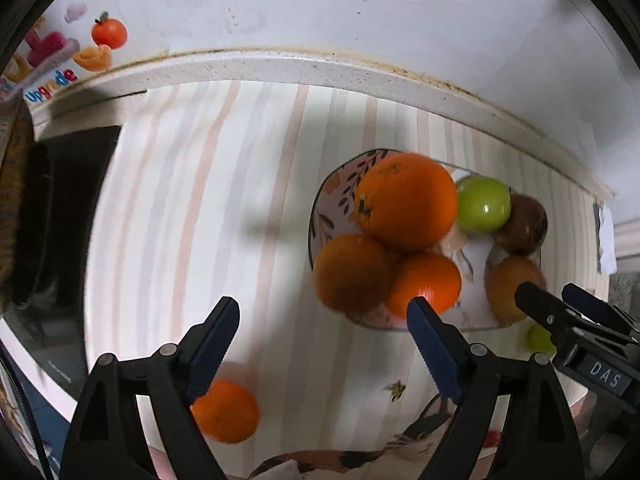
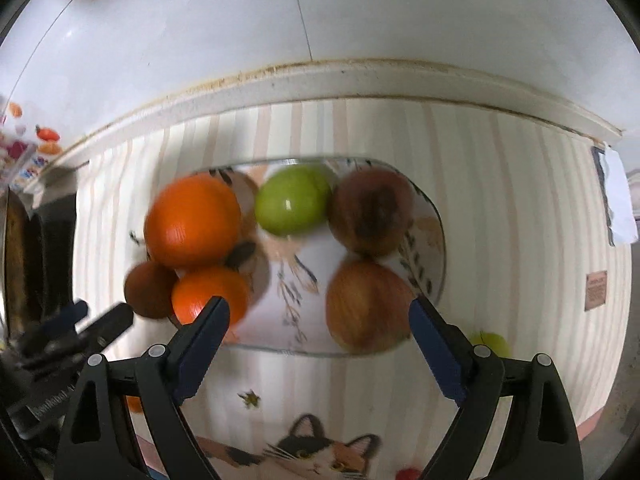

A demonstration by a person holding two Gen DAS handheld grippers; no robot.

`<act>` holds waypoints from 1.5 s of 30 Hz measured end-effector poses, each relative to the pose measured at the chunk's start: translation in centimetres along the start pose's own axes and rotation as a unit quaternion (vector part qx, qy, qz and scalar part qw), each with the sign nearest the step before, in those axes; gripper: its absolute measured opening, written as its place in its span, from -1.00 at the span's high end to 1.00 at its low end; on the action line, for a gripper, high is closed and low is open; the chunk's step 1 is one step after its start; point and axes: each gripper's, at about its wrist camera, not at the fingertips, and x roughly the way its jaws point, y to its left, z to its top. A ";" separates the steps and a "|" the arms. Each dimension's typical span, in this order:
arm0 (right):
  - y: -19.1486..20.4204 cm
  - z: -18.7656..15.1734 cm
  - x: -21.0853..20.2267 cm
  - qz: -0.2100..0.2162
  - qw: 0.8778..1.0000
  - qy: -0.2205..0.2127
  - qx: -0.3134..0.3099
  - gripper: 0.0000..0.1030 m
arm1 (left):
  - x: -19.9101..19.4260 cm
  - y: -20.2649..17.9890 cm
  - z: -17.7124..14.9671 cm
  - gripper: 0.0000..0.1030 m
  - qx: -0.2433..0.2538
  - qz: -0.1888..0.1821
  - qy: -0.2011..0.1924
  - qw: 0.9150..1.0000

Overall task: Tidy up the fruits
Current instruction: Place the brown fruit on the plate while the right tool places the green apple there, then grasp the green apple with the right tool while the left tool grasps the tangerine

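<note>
Fruit mostly plated, two strays left on the mat.
Left gripper [image 1: 322,330] and right gripper [image 2: 316,330] both gape wide, empty. Loose orange [image 1: 226,412] at 7 o'clock and small green fruit [image 2: 494,344] at 4 o'clock sit off the glossy floral plate [image 2: 280,344]; smooth round oranges [image 1: 404,200] stacked at 10 o'clock could roll if nudged.

green fruit [image 2: 494,342] behind finger, cat print [image 2: 316,454] cropped

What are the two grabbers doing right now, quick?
Left gripper: open, holding nothing.
Right gripper: open, holding nothing.
</note>
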 end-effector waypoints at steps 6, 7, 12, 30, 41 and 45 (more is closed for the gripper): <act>-0.2 -3.5 -2.4 -0.003 1.000 -0.026 -0.010 -0.81 | -3.1 -0.4 -3.0 -0.66 0.018 0.011 -0.029 0.999; -0.3 -4.1 -3.0 -0.005 0.999 -0.033 -0.012 -0.81 | -3.9 -0.5 -3.7 -0.66 0.025 0.015 -0.038 0.999; -0.8 -7.0 -6.1 -0.015 0.997 -0.069 -0.019 -0.81 | -6.5 -0.9 -6.1 -0.66 0.028 0.019 -0.067 0.997; -2.0 -15.5 -15.7 0.042 0.988 -0.145 0.030 -0.81 | -13.3 -4.3 -11.2 -0.66 0.082 0.002 -0.127 0.988; -16.6 -14.6 -6.7 0.062 0.981 -0.056 0.177 -0.81 | -5.9 -16.8 -9.0 -0.69 0.229 0.083 -0.087 0.966; -19.6 -14.0 -1.8 0.090 0.973 -0.027 0.210 -0.77 | -2.4 -18.4 -8.9 -0.69 0.249 0.124 -0.069 0.958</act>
